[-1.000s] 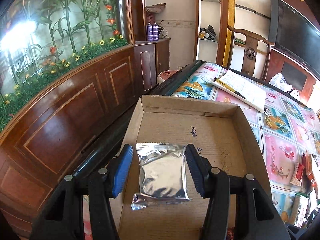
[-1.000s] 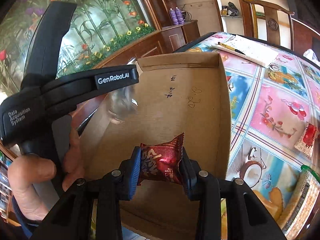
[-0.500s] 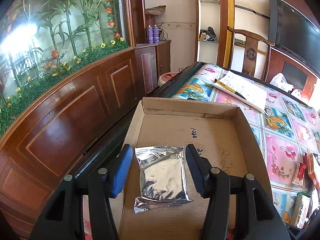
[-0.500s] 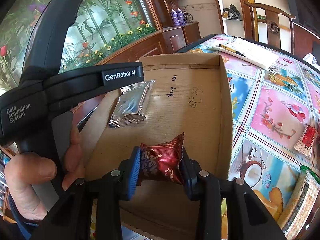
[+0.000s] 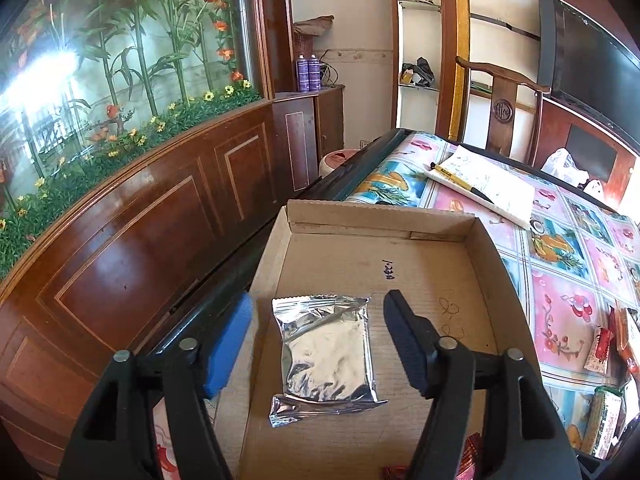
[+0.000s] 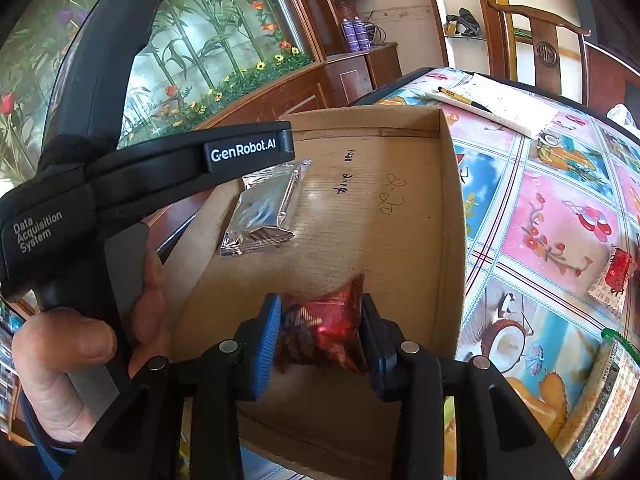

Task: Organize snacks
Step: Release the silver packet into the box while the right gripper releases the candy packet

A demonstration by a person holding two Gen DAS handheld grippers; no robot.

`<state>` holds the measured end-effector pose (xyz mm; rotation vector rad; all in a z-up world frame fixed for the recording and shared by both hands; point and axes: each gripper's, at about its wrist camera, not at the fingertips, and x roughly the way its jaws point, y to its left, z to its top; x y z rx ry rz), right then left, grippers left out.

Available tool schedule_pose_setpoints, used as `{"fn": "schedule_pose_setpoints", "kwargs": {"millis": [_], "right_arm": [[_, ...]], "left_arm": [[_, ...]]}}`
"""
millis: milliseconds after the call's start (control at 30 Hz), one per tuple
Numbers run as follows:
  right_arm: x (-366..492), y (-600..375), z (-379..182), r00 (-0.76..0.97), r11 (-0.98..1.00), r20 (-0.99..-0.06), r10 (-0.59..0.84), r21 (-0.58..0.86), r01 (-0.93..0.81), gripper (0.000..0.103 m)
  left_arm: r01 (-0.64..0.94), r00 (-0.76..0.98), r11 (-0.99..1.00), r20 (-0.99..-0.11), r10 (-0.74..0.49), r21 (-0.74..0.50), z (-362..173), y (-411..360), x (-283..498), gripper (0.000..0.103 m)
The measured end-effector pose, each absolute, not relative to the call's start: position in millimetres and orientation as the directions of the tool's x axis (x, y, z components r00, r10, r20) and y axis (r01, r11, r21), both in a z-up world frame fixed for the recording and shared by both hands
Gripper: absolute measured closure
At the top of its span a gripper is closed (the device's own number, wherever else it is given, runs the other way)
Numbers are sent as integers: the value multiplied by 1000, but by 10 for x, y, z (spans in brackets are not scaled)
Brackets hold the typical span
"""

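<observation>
Silver packet [image 5: 326, 354] lies lengthwise between released left claw [image 5: 316, 340], now wider; right claw [image 6: 320, 332] still grasping red snack [image 6: 326, 328].

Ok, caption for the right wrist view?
Right gripper holds red snack packet over cardboard box containing silver packet.

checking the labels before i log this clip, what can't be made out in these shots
- Red snack packet, right wrist view: motion-blurred and pinched between the right gripper jaws, so its print is unreadable.
- Silver packet, both views: only plain foil faces up, no label shows.
- Far end of the silver packet, right wrist view: covered by the left gripper's body.
- Snacks on the tablecloth, left wrist view: cut off by the right edge, too small to identify.
</observation>
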<state>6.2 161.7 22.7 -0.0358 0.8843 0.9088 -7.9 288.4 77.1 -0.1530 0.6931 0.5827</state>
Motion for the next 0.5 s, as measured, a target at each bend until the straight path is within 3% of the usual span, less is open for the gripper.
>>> {"fn": "schedule_pose_setpoints", "kwargs": {"millis": [267, 500], "right_arm": [[29, 1614, 257, 293, 630, -672, 680, 331, -702, 44], [-1, 1589, 325, 309, 630, -664, 681, 316, -709, 42]], "left_arm": [[-564, 622, 824, -630, 465, 51, 790, 2885, -104, 24], [-565, 635, 824, -618, 464, 38, 811, 2888, -128, 19]]}}
